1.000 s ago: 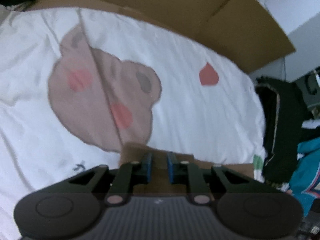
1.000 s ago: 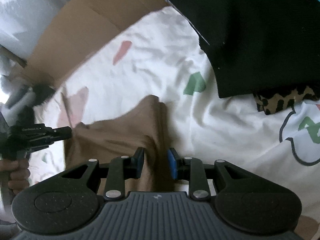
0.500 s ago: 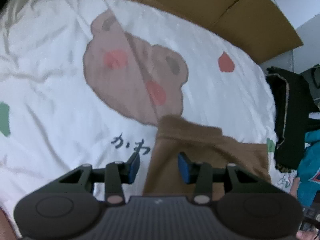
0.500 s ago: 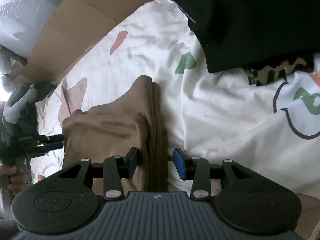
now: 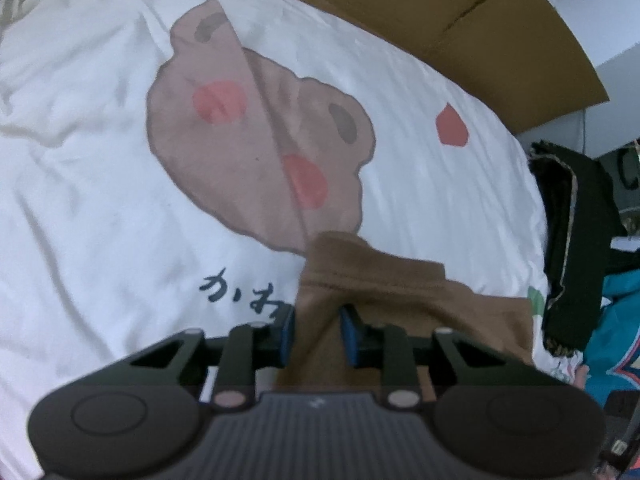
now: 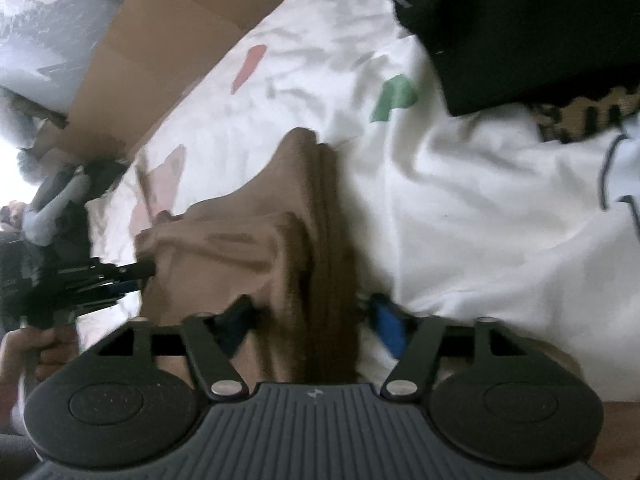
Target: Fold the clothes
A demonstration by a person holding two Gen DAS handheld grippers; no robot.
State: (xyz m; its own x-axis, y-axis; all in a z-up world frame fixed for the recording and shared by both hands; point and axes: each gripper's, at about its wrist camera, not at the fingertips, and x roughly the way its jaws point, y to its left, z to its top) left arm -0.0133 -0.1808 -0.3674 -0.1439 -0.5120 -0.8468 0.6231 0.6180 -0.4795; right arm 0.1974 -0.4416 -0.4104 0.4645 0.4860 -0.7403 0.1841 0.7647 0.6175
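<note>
My left gripper is closing, its pads either side of a raised ridge of the brown garment; whether they press it yet, I can't tell. The garment lies folded in layers on the white printed bedsheet, near its edge by my hands. My right gripper is opening wide, the stacked fold between its fingers, ungripped. One more tidy-up fold looks left.

Folded garment on bedsheet, cardboard behind, clothes pile right.
</note>
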